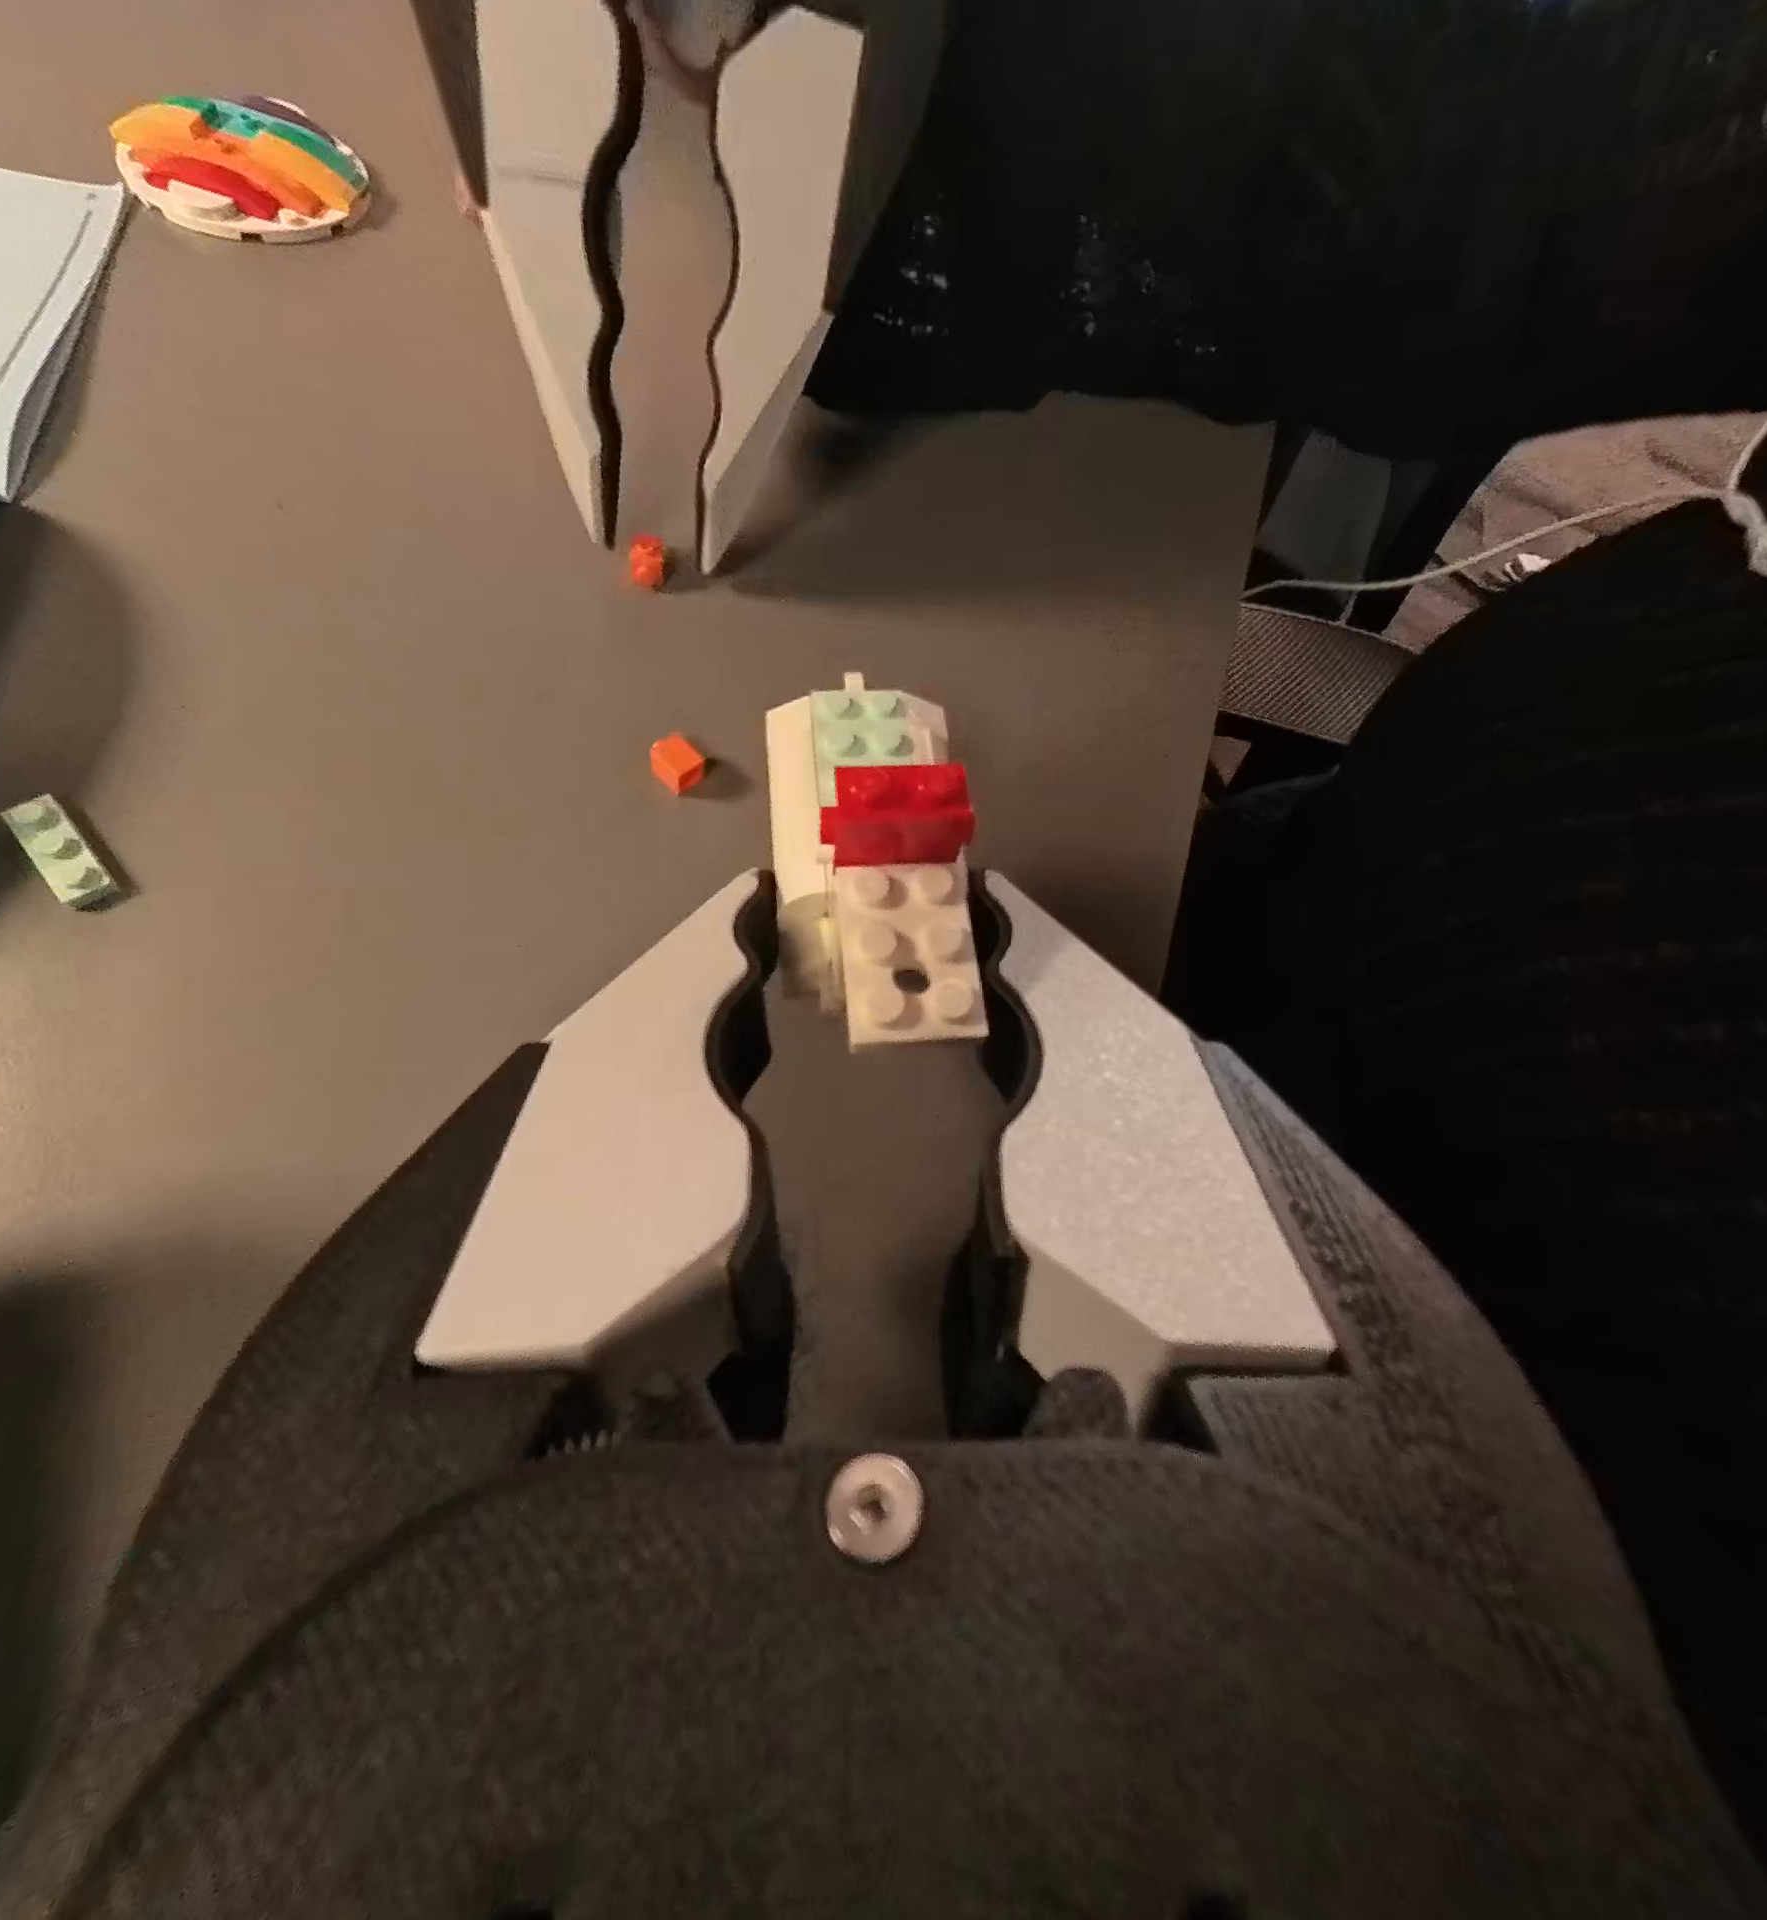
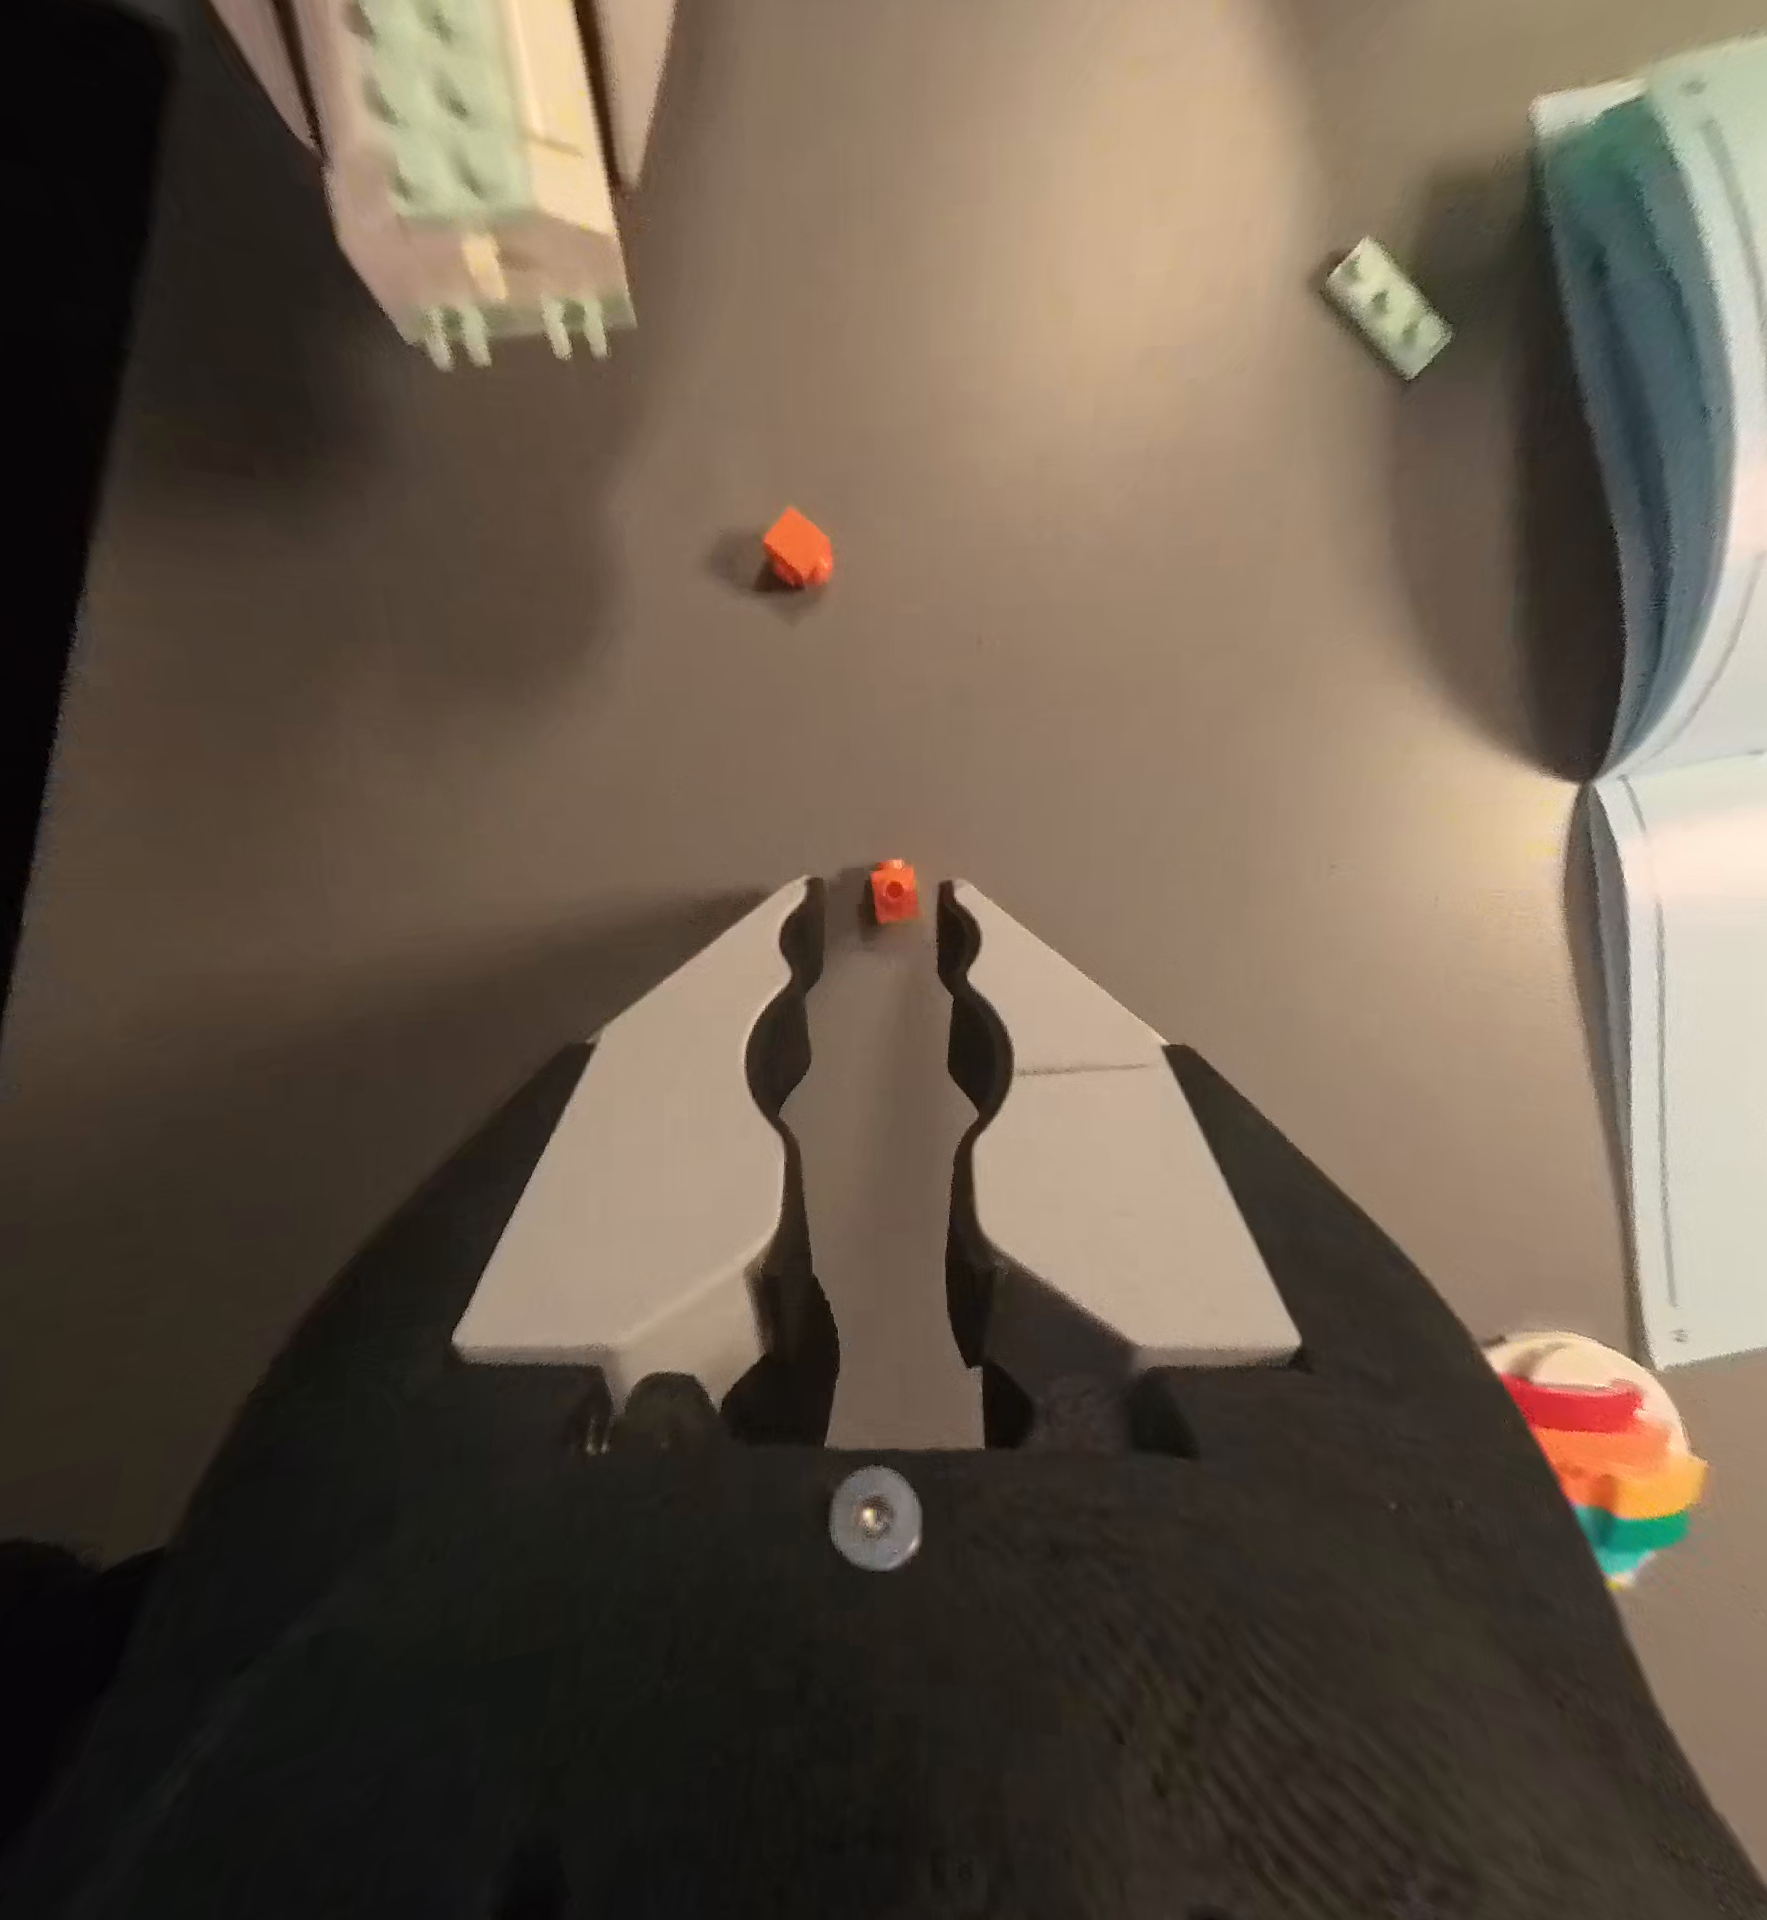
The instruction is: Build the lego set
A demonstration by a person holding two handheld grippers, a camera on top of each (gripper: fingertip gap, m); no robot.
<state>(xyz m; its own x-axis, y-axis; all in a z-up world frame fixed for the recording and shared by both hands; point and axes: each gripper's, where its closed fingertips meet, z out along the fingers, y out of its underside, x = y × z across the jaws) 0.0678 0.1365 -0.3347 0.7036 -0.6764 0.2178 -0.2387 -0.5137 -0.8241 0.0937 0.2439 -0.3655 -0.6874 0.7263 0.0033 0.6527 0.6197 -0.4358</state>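
My left gripper (image 1: 874,894) is shut on a white lego build (image 1: 910,935) with a red brick (image 1: 900,816) and a mint plate (image 1: 863,727) on top, held low over the grey table. The build also shows blurred in the right wrist view (image 2: 484,177). My right gripper (image 2: 877,891) is open, tips down at the table, with a small orange piece (image 2: 894,894) between its fingertips and touching neither. In the left wrist view the right gripper (image 1: 661,551) comes in from the top around that piece (image 1: 647,561). A second orange piece (image 1: 678,764) lies between the two grippers (image 2: 796,548).
A loose mint plate (image 1: 63,850) lies at the left (image 2: 1388,307). A round rainbow-coloured build (image 1: 240,171) and an open instruction booklet (image 1: 6,312) are at the far left (image 2: 1741,935). The table edge (image 1: 1222,727) runs just right of the held build, with dark fabric beyond. Across from one pair of fingers to the other is roughly 12 cm.
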